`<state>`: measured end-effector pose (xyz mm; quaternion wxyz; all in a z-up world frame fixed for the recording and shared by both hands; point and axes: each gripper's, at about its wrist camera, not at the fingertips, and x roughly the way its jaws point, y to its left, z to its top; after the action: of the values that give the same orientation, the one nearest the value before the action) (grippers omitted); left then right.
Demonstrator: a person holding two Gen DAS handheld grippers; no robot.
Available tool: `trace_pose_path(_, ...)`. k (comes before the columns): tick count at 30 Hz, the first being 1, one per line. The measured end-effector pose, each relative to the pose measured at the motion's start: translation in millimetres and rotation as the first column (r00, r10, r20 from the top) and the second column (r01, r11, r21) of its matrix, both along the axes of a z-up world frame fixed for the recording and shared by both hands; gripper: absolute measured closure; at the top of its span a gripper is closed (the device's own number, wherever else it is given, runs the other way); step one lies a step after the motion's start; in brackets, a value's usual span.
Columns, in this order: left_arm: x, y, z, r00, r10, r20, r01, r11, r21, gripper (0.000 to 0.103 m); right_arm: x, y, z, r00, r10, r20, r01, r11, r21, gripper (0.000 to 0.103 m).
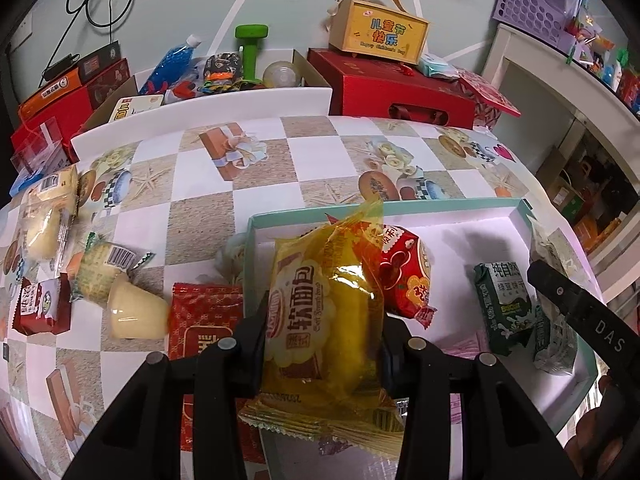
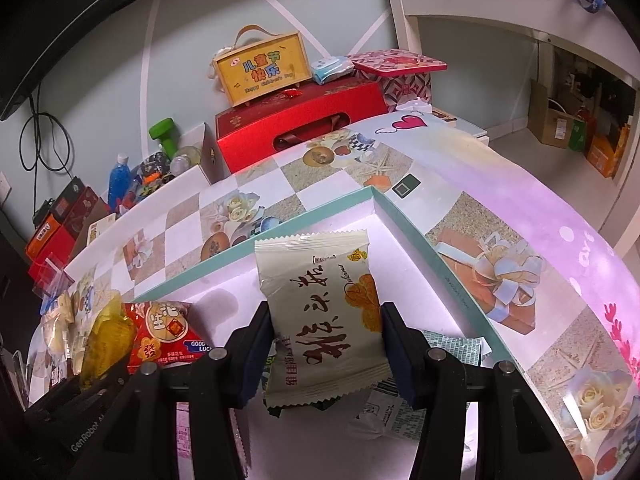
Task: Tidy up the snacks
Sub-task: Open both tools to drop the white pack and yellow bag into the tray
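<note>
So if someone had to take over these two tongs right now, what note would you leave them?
Left tongs: shut on a yellow bread pack, held over the near edge of the teal box.
Right tongs: shut on a cream snack pack, held over the box.
Done: red pack and green packs lie in the box.
Left: drop both held packs in, then fetch those still on the table: jelly cup, red sachets, pale bread.
</note>
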<state>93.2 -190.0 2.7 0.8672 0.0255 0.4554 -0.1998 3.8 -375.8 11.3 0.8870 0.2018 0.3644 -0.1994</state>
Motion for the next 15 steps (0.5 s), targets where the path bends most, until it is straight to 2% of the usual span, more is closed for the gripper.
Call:
trace_pose_path(4, 0, -1, 1, 1.0, -0.011, -0.012, 0.011, 1.0, -0.007, 0.059, 1, 0, -1, 1.0, 0.006, -0.003, -0.006, 1.0, 0.003, 0.045)
trace_pose_path(6, 1, 0, 3, 1.0, -0.008, -0.025, 0.008, 1.0, -0.028, 0.051, 1, 0, 0, 1.0, 0.005, 0.0, -0.005, 1.0, 0.001, 0.045)
trace_pose_path(8, 1, 2, 6, 1.0, 0.001, -0.031, -0.003, 0.999, -0.048, 0.036, 0, 0, 1, 1.0, 0.007, 0.008, -0.007, 1.0, 0.002, 0.04)
trace_pose_path(15, -3, 11, 23, 1.0, 0.003, -0.02, -0.005, 0.996, -0.091, 0.036, -1, 3, 7, 1.0, 0.014, 0.01, -0.014, 1.0, -0.005, 0.04)
